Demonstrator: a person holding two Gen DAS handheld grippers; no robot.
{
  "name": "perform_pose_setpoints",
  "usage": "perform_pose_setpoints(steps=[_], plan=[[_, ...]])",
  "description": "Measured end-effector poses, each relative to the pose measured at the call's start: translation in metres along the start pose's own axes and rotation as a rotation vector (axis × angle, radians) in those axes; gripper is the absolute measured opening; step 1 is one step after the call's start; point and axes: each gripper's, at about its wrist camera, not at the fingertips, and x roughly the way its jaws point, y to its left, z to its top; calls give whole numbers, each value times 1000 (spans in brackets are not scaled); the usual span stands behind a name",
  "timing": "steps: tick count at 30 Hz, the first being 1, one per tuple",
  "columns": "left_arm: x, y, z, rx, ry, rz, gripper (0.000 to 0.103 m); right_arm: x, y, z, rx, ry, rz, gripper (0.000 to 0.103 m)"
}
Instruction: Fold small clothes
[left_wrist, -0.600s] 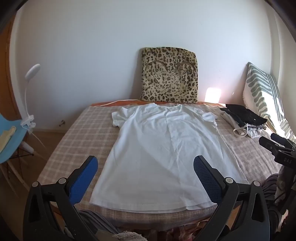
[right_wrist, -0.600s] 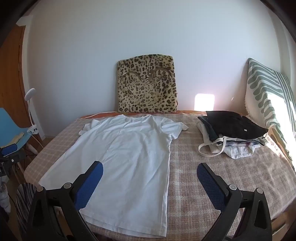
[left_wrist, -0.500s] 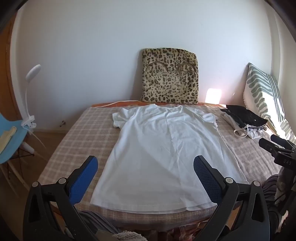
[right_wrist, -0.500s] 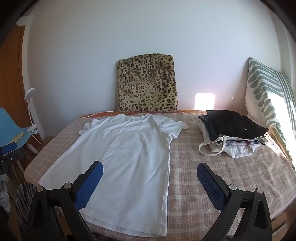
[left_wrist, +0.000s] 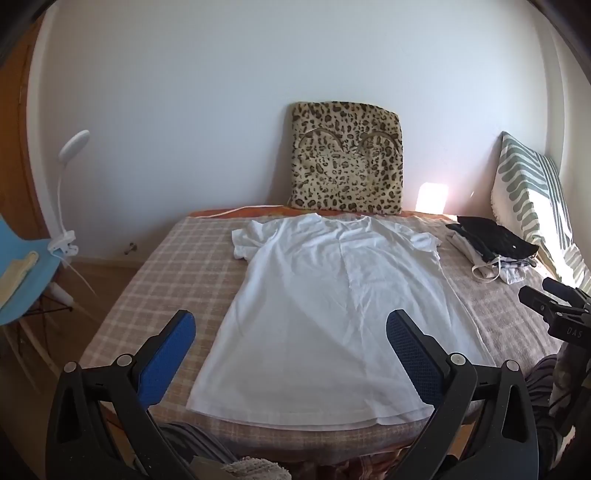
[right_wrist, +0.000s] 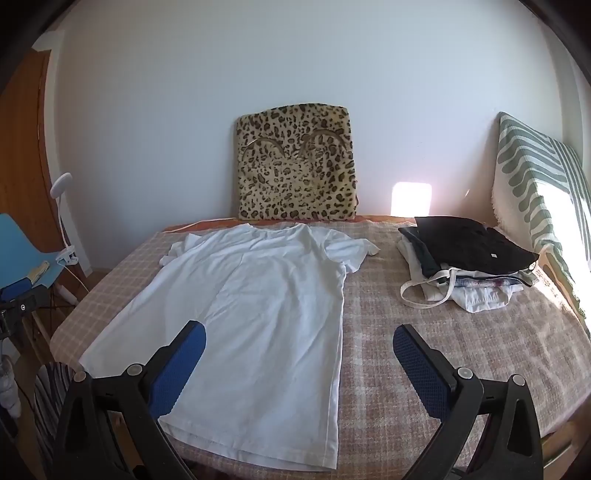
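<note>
White cotton fills the left wrist view: a t-shirt lies flat on the checked bed, collar far by the leopard cushion, hem near. The left claw hovers above the near hem, jaws spread wide and holding nothing. The shirt's long axis runs straight away from it, near to far. At the right edge part of the other tool shows, too cropped to read.

From the right wrist view the same shirt sits left of centre. The right claw is likewise wide open and empty, straddling the shirt's right side seam, with a pile of clothes far right. Each claw looks closest to its own hem corner, so a lengthwise fold seems likely to begin there.
</note>
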Motion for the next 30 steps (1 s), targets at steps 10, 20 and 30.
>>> perform_pose_setpoints(steps=[10, 20, 30], plan=[[-1, 3, -1, -9, -10, 7, 103, 0, 1, 2, 2, 6, -8, 103], [0, 5, -2, -15, -16, 19, 103, -3, 2, 4, -1, -2, -36, 103], [1, 8, -3, -27, -18, 25, 103, -5, -1, 8, 8, -15, -78, 103]])
